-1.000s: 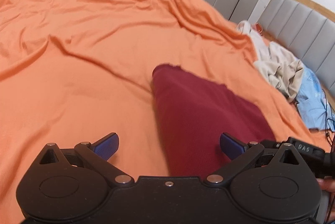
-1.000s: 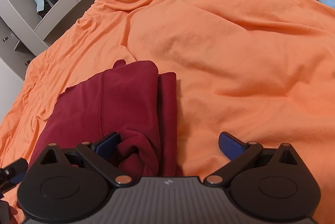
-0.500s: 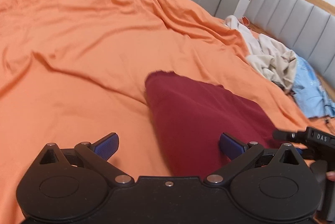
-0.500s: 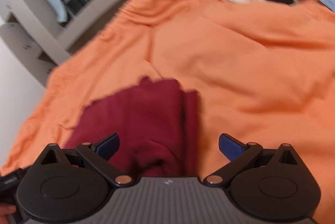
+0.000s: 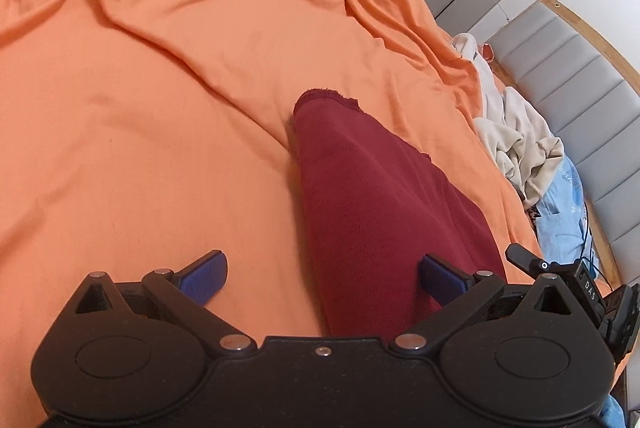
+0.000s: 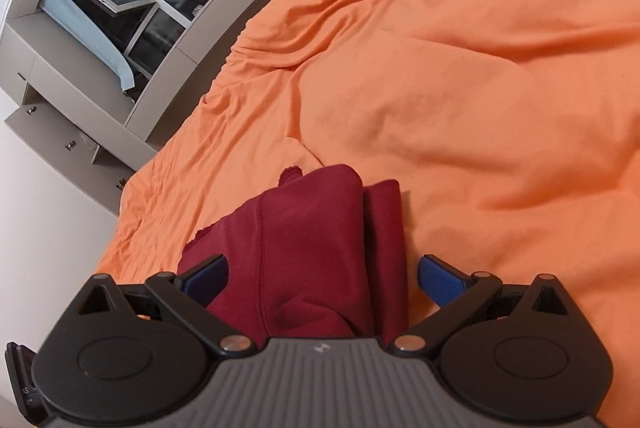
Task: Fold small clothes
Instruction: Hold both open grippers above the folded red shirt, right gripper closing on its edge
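Dark red garment folded on the orange bedsheet, both our grippers spread wide above it.

We see the soft, fleecy garment point(image 5: 372, 212) lying as a long folded strip on the rumpled sheet point(image 5: 160, 100); its near end is cut off behind our left gripper point(image 5: 322, 278) and right gripper point(image 6: 322, 276), neither holding anything. A crumpled cream cloth point(image 5: 516, 140) and blue fabric point(image 5: 560, 216) lie by the padded headboard point(image 5: 580, 68).
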`<act>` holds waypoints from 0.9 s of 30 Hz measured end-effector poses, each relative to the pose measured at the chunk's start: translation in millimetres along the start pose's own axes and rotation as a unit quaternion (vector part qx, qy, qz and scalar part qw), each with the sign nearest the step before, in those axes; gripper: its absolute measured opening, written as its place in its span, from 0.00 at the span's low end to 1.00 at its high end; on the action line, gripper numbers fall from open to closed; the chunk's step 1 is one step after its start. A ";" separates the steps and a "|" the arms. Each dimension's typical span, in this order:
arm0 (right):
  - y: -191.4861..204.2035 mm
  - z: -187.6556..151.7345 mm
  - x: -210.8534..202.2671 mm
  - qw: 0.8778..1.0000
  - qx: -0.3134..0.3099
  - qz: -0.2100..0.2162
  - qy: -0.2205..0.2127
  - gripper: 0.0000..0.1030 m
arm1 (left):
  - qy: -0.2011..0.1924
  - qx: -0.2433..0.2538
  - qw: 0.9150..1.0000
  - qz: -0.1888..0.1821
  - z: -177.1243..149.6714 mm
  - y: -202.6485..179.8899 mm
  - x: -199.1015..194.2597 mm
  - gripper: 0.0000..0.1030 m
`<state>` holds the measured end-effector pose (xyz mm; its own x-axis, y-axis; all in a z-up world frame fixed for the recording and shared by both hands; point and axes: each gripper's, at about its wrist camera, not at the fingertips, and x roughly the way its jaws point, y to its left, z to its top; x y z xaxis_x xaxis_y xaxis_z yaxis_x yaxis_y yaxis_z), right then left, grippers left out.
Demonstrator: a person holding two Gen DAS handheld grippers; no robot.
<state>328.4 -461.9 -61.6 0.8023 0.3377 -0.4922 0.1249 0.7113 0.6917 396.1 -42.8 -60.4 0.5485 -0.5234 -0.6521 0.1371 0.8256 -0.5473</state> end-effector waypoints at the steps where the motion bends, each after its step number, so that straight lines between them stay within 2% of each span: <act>1: 0.9 -0.5 1.6 1.000 -0.004 -0.003 0.001 1.00 | 0.000 0.001 1.000 0.000 -0.6 0.2 -0.3 1.00; 6: 6.4 -6.8 4.0 1.000 -0.017 -0.018 -0.001 0.98 | 0.006 0.010 1.000 0.000 -1.6 -1.3 2.9 1.00; 18: 7.8 -13.6 0.0 0.998 -0.023 -0.055 -0.005 0.79 | 0.001 0.006 1.000 -0.005 -3.8 2.3 2.6 0.99; 27: 15.6 -18.1 -0.5 0.995 -0.060 -0.076 -0.003 0.75 | -0.006 0.032 0.999 0.020 -8.3 -7.2 0.9 0.98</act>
<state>319.4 -439.8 -60.1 0.7829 0.2173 -0.5829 0.1751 0.8222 0.5416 388.7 -50.9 -61.4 0.5651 -0.4865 -0.6664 0.1671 0.8584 -0.4850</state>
